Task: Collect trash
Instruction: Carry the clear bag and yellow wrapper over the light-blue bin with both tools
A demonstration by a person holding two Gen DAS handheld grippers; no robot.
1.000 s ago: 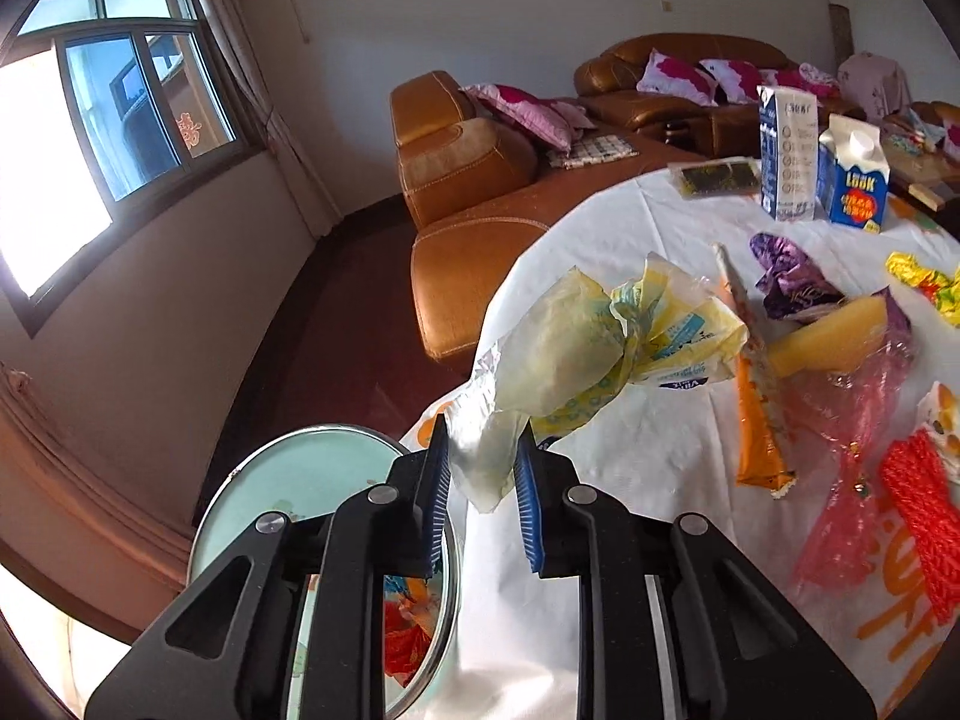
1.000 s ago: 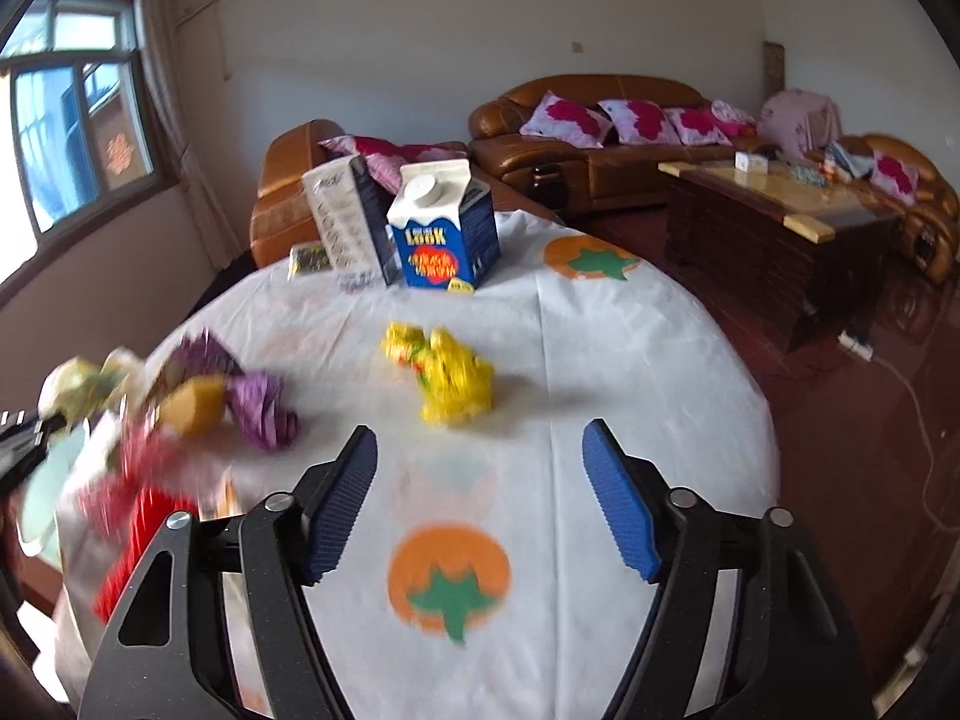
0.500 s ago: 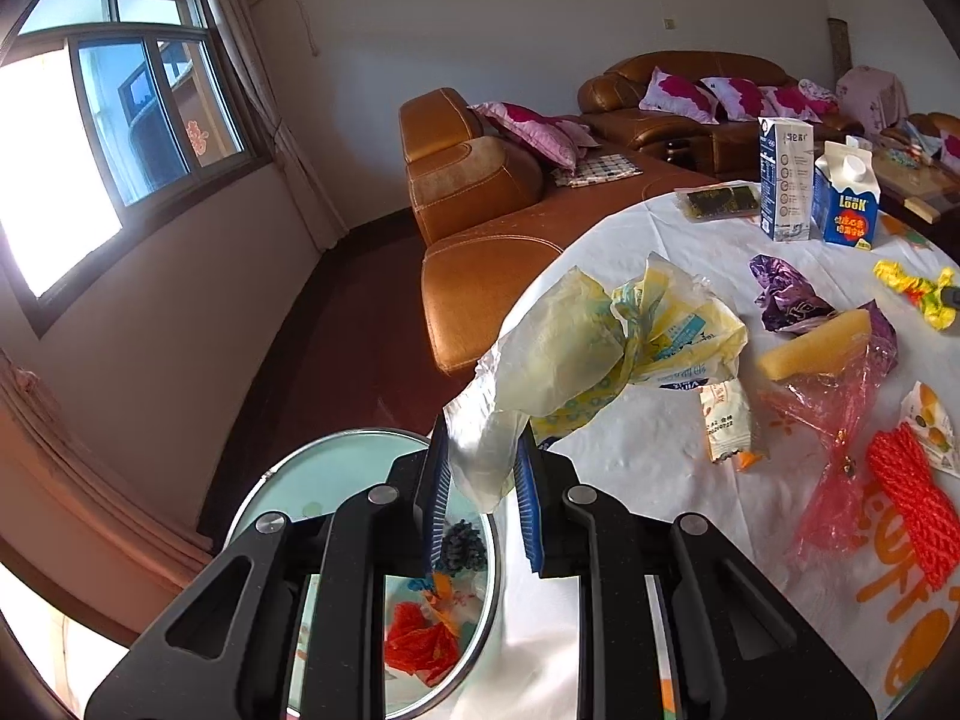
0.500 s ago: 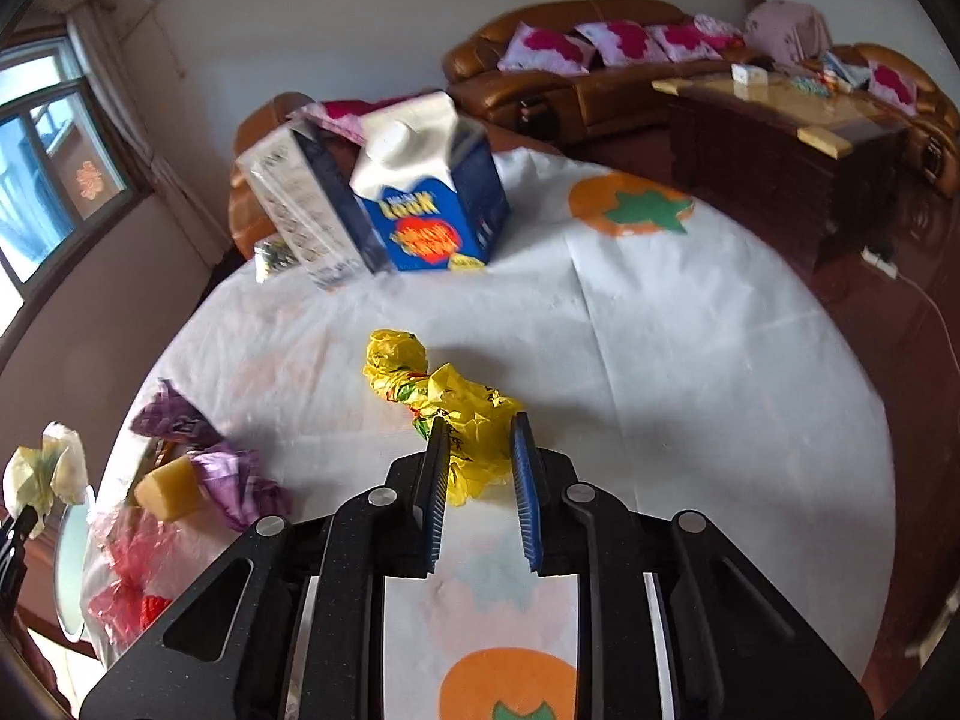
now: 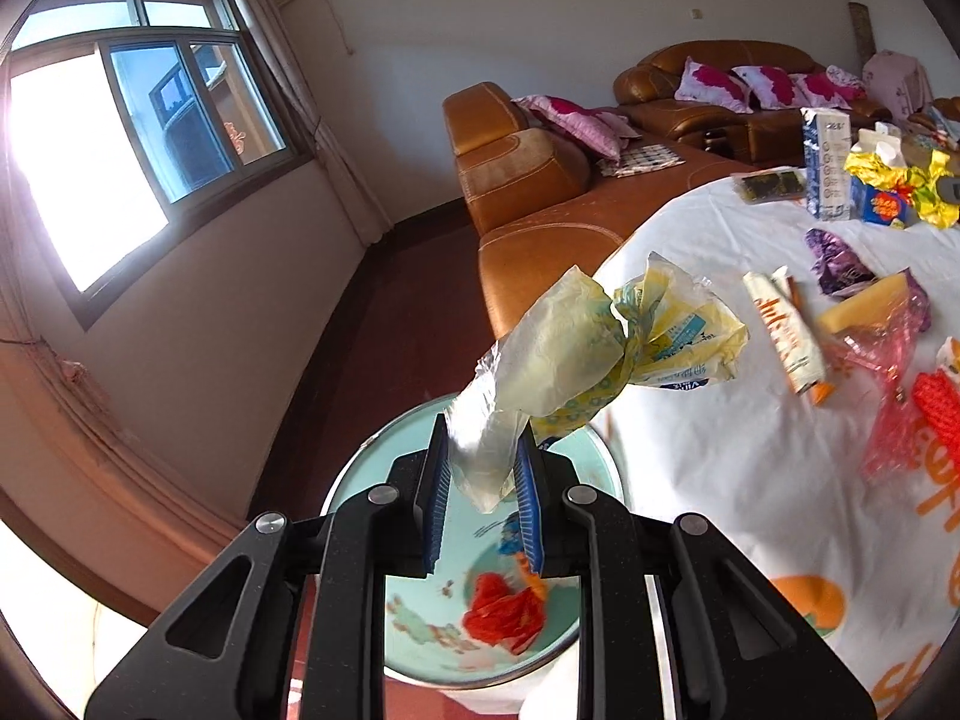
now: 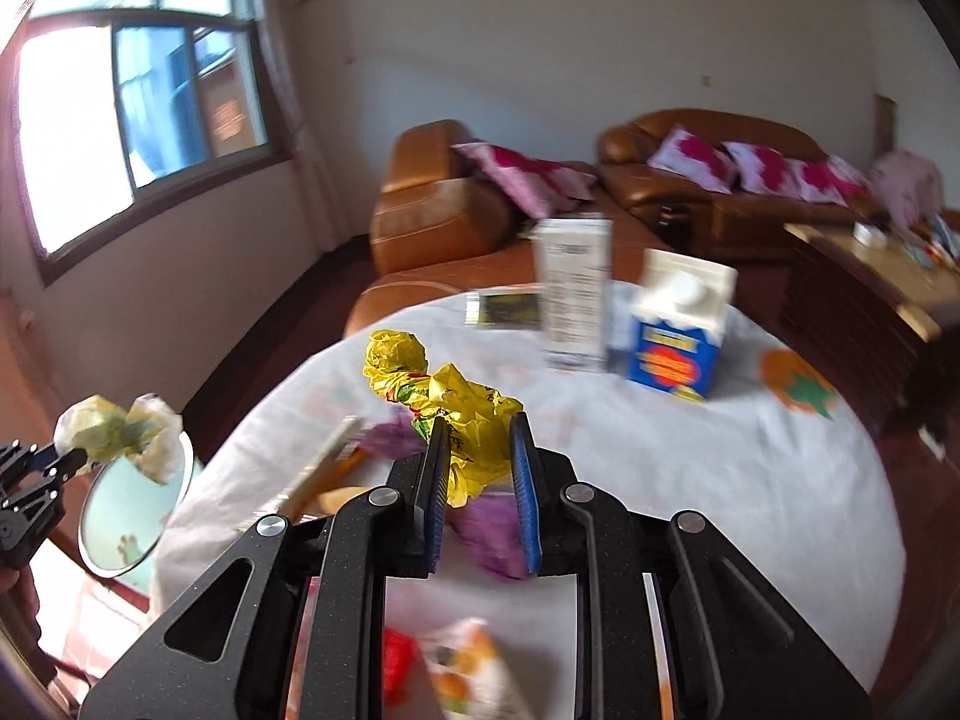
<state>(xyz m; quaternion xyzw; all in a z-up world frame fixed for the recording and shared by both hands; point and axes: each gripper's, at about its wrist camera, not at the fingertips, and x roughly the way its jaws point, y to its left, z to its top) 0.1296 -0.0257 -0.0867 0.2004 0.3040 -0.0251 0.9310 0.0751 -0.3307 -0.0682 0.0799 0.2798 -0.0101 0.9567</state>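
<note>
Left claw (image 5: 483, 468) clamping the clear tail of a pale yellow plastic wrapper (image 5: 606, 342), blue pads (image 5: 437, 492) pressing on it from both sides, the crumpled bulk sticking out toward one o'clock and hanging in the air above the round pale-green bin (image 5: 420, 612). Lying inside that bin: a red crumpled scrap (image 5: 504, 606), at six o'clock from the held wrapper. Bin standing just beside the round worktop (image 5: 708, 480), off its nine o'clock edge, with the white cloth draping down next to it. Right claw (image 6: 477, 456) gripping a crumpled bright yellow wrapper (image 6: 444, 396), jaws closed on its lower end and the rest rising toward eleven o'clock, lifted clear of the cloth. Showing blurred directly beneath it: a purple wrapper (image 6: 498, 534) on the worktop. Standing at one o'clock from the yellow wrapper, side by side: a tall white carton (image 6: 573, 294) and a blue milk carton (image 6: 678, 330), with a dark flat packet (image 6: 504, 309) just to their nine o'clock side. Scattered across the worktop in the left wrist view: a long white-and-orange tube wrapper (image 5: 786, 330), a yellow block (image 5: 864, 306), pink cellophane (image 5: 888, 396) and red netting (image 5: 939, 408), all toward three o'clock of the held pale wrapper.
</note>
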